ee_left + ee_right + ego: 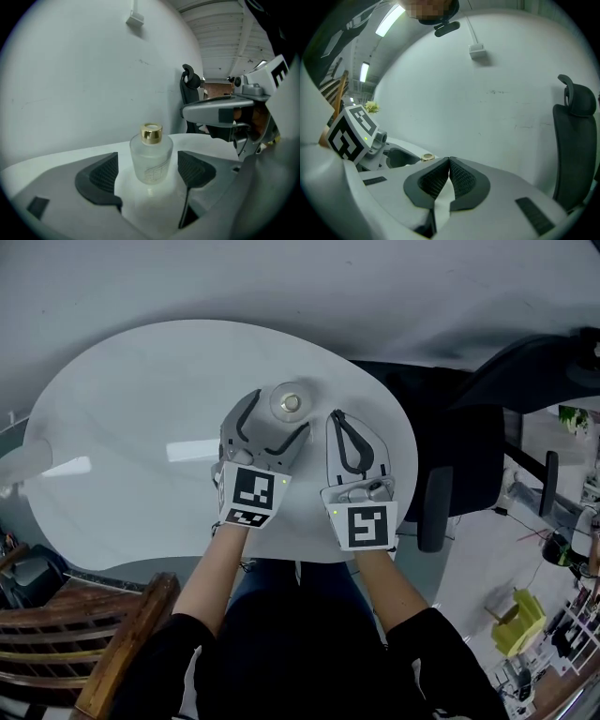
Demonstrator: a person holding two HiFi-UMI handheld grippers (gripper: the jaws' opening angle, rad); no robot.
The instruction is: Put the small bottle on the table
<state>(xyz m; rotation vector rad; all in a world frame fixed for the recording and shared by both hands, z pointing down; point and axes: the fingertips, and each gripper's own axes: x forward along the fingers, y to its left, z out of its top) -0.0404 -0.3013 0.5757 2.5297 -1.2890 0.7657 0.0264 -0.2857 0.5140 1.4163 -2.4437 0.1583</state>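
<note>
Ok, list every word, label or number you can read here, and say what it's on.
No text here can be read.
small bottle: faint print on the frosted glass, too blurred to read.
Marker cubes on the left gripper and right gripper: black-and-white square patterns only, no words.

- Left of the right fingers, the bottle is hidden except its gold cap.
- Between the left fingers, the bottle's print is unreadably small.
</note>
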